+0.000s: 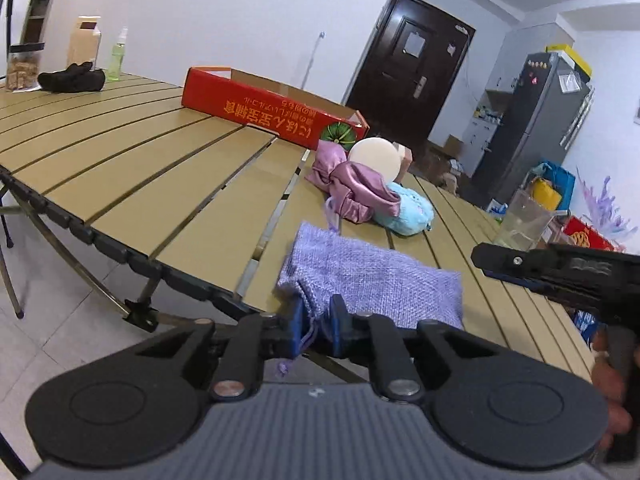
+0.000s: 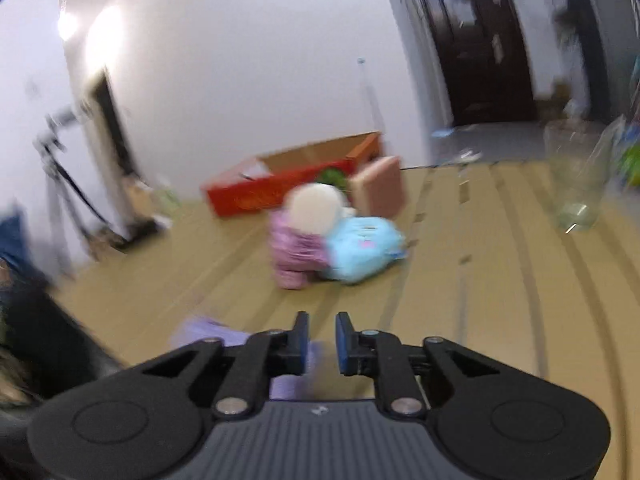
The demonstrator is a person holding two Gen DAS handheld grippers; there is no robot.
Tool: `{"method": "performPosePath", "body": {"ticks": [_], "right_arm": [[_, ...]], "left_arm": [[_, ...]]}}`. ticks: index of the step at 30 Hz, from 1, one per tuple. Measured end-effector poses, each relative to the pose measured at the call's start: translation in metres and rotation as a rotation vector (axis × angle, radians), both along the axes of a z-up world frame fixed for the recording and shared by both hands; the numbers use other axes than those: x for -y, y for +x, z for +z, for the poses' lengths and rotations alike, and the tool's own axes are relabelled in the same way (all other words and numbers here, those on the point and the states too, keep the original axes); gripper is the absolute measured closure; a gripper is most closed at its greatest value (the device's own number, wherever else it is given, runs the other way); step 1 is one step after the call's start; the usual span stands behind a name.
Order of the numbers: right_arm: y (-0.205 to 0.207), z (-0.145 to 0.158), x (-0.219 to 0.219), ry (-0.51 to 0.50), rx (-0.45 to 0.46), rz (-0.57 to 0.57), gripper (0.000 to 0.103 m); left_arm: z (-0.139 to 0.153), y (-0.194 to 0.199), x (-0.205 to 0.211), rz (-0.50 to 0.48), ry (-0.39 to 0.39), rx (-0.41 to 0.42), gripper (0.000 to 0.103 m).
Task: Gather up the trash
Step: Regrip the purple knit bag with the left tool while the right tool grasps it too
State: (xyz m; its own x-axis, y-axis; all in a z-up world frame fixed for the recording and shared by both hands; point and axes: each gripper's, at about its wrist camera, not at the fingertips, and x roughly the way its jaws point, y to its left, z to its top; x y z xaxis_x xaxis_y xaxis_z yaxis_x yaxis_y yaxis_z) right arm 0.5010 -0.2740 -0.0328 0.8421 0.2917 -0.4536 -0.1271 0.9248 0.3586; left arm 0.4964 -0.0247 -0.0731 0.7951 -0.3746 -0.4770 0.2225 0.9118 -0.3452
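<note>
Left gripper (image 1: 316,322): clenched on the drawstring mouth of the purple pouch (image 1: 372,280).
Pouch position: at the near edge of the table (image 1: 120,168), long axis running right along that edge, away from the grip.
Right gripper (image 2: 322,338): jaws apart, gripping nothing; the pouch lies just under and left of them.
Trash pile (image 1: 360,188): toward the table's middle, straight ahead of both grippers.
Nearer hand: cannot tell.

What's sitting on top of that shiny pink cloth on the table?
A cream disc rests on the pink cloth, with a blue plush against its side. Whatever lies under the cloth is covered.
</note>
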Motion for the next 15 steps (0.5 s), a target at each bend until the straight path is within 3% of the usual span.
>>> {"method": "performPosePath", "body": {"ticks": [2, 5, 7, 8, 10, 11, 12, 13, 15], "right_arm": [[-0.005, -0.004, -0.010, -0.034, -0.015, 0.037, 0.051], [0.007, -0.023, -0.017, -0.041, -0.094, 0.039, 0.053], [0.011, -0.029, -0.017, -0.027, -0.101, 0.016, 0.049], [0.012, -0.029, -0.019, -0.032, -0.095, 0.014, 0.051], [0.017, -0.030, -0.023, -0.070, -0.084, 0.020, 0.064], [0.017, -0.032, -0.028, -0.098, -0.092, 0.030, 0.081], [0.017, -0.034, -0.032, -0.131, -0.085, 0.026, 0.089], [0.017, -0.034, -0.035, -0.169, -0.075, 0.025, 0.091], [0.017, -0.035, -0.038, -0.196, -0.066, 0.035, 0.094]], "left_arm": [[-0.001, -0.003, 0.002, 0.043, -0.001, -0.003, 0.089], [-0.001, -0.012, 0.003, 0.048, -0.017, -0.006, 0.090], [-0.003, -0.019, 0.005, 0.060, -0.015, -0.006, 0.090], [-0.003, -0.021, 0.008, 0.054, 0.000, 0.003, 0.090], [-0.002, -0.026, 0.013, 0.030, 0.031, 0.022, 0.087], [-0.001, -0.027, 0.012, 0.028, 0.028, 0.037, 0.076], [0.001, -0.028, 0.011, 0.031, 0.028, 0.053, 0.065], [0.003, -0.028, 0.008, 0.033, 0.027, 0.062, 0.045], [0.004, -0.025, 0.003, 0.044, 0.009, 0.076, 0.041]]}}
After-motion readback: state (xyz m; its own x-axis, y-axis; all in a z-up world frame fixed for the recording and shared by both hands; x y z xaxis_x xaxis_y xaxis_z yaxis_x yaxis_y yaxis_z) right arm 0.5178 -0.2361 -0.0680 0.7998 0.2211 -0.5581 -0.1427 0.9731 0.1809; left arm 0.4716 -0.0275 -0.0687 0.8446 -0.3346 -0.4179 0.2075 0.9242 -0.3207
